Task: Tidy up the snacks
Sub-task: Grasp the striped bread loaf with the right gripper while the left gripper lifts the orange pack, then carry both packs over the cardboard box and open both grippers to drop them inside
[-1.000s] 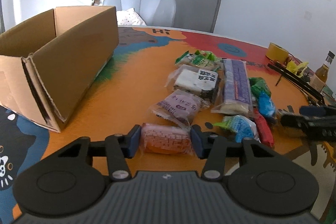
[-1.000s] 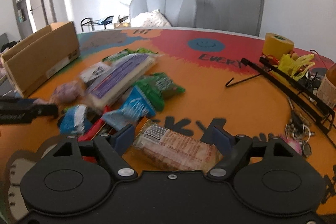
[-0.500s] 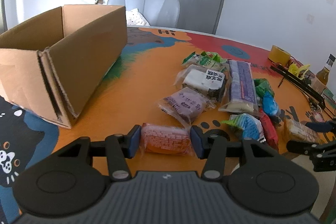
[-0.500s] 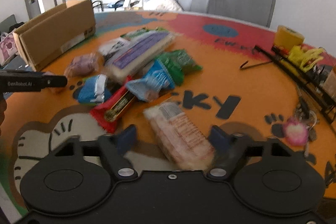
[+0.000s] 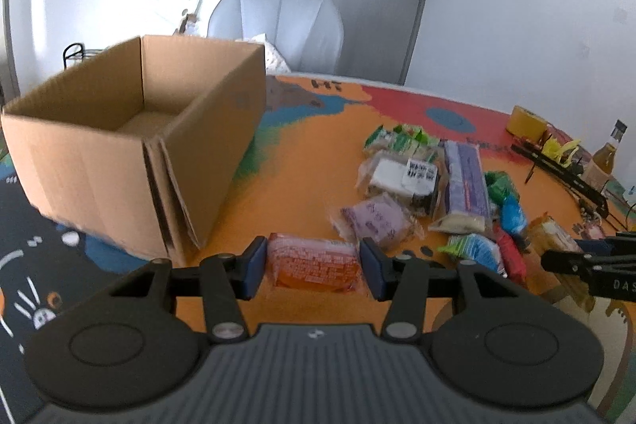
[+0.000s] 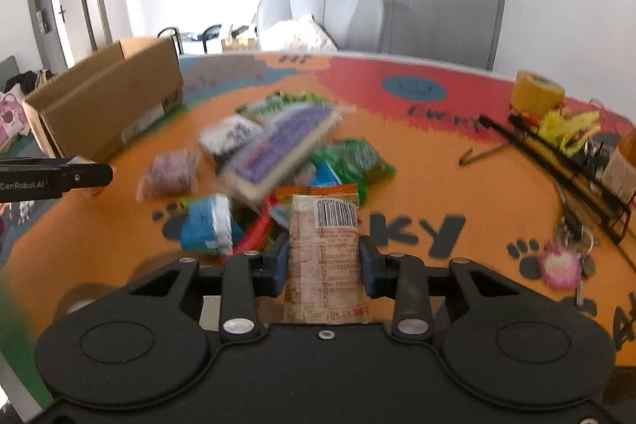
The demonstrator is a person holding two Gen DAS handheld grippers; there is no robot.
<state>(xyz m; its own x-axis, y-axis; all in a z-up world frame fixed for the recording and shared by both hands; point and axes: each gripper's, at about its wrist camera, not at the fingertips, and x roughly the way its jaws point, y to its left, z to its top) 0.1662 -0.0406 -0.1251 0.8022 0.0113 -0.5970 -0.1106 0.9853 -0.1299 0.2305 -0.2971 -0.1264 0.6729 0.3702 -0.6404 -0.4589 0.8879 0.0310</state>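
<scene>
My left gripper (image 5: 314,267) is shut on an orange snack pack (image 5: 314,265), held above the table to the right of the open cardboard box (image 5: 131,153). My right gripper (image 6: 322,257) is shut on a beige cracker pack (image 6: 324,249) with a barcode, lifted over the snack pile. The pile holds a purple biscuit pack (image 5: 464,181), a lilac bun (image 5: 373,219), a white-and-black pack (image 5: 401,175), green packs (image 5: 397,142), a blue pack (image 5: 475,249) and a red one (image 5: 510,259). The box also shows in the right wrist view (image 6: 107,102).
A yellow tape roll (image 6: 536,94), a black wire rack (image 6: 564,161) with yellow bags, a bottle (image 5: 602,159) and keys with a pink charm (image 6: 560,267) sit at the table's right. A grey chair (image 5: 278,26) stands behind the table.
My left gripper rose and moved left toward the box with the orange pack. My right gripper closed on the cracker pack and lifted it.
</scene>
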